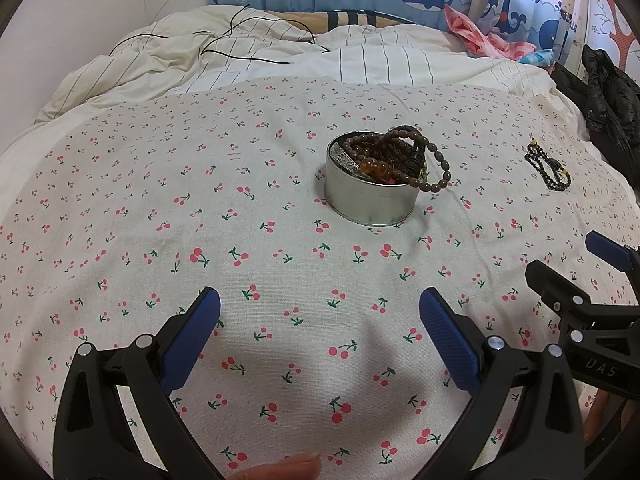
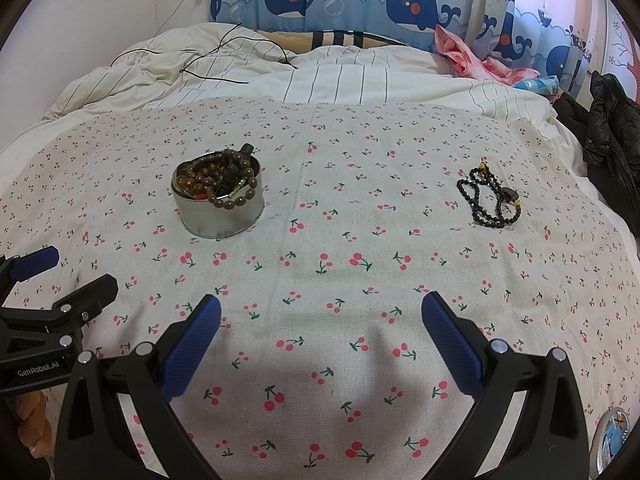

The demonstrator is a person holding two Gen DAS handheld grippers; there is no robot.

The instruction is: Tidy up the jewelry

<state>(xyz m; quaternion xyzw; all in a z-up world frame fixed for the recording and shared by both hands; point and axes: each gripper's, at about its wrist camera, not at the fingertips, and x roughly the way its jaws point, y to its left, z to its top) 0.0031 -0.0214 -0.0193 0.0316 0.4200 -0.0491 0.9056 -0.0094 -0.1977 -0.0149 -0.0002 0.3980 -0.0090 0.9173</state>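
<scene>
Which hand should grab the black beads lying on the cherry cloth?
Probably the right tool: the black bead string lies on its side, right of the tin. Both tools are open and empty.

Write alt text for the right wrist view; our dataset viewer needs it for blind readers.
An open right gripper hovers over a cherry-print cloth. A round tin full of brown bead bracelets sits ahead to the left, and a black bead necklace lies loose ahead to the right.
</scene>
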